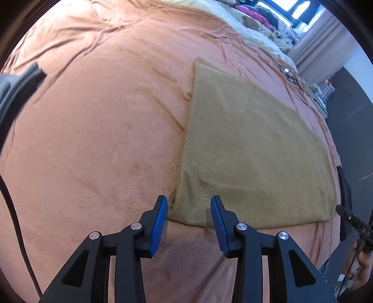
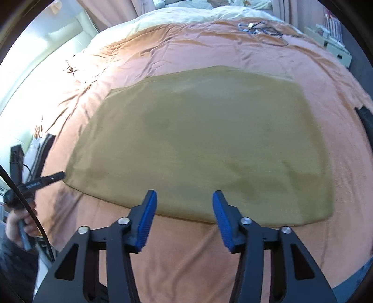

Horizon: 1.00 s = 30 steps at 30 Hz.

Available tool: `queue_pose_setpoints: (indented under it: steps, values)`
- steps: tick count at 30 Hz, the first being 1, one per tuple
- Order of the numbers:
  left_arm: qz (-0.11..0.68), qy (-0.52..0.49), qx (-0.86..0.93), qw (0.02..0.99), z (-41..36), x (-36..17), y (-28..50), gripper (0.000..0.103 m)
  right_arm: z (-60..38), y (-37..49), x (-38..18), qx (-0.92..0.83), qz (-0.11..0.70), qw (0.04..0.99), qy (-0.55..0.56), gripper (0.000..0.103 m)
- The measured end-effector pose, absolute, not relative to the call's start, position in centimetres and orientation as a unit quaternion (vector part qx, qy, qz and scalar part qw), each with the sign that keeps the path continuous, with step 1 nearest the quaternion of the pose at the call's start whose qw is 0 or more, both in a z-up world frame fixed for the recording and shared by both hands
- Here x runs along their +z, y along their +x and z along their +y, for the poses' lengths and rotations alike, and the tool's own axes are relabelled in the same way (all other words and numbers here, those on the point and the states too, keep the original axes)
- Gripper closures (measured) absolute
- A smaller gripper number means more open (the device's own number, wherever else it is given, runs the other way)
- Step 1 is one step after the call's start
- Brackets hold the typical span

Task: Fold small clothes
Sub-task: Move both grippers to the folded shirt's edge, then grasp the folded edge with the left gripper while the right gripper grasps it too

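An orange-pink bedspread (image 2: 191, 261) covers the bed and fills most of both views, creased toward 10 o'clock in the right wrist view. Beyond it, at 12 o'clock, lies a pale yellow quilt (image 2: 177, 16). A tangle of thin dark cable (image 2: 261, 29) rests on the bedspread near 1 o'clock; the left wrist view shows the same cable at 2 o'clock. In the left wrist view, a heap of pink and patterned bedding (image 1: 258, 15) sits at 1 o'clock under a bright window (image 1: 296, 9), with a pale curtain (image 1: 321, 39) beside it. A cream padded wall (image 2: 63, 39) stands at 10 o'clock in the right wrist view. Dark floor (image 1: 349, 121) shows at 3 o'clock past the bed's edge.
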State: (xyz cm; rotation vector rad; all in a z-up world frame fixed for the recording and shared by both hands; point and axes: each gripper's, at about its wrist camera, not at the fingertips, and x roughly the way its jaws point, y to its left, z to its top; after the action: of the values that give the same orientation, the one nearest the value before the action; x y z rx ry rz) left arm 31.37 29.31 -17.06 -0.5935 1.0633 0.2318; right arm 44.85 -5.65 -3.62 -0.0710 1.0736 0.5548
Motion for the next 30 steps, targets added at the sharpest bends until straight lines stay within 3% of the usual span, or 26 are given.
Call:
queue_pose_setpoints:
  steps: [5,11,16,30]
  values:
    - [0.509,-0.325,0.1,0.791,29.9,-19.0,31.3,0.064,-4.6,45.9,-4.4,0.275,0.514,0.812,-0.033,0.063]
    - [0.5,-0.365,0.091,0.78,30.8,-19.7,31.5,0.065,-3.5,47.0,-5.7,0.294,0.53,0.795,-0.024,0.081]
    - [0.493,-0.38,0.083,0.778,30.9,-19.6,31.4,0.094,-2.1,48.5,-6.9,0.306,0.547,0.779,0.0,0.094]
    - [0.42,-0.415,0.03,0.806,31.4,-13.3,30.1,0.097,0.1,48.3,-10.8,0.308,0.596,0.74,-0.052,0.101]
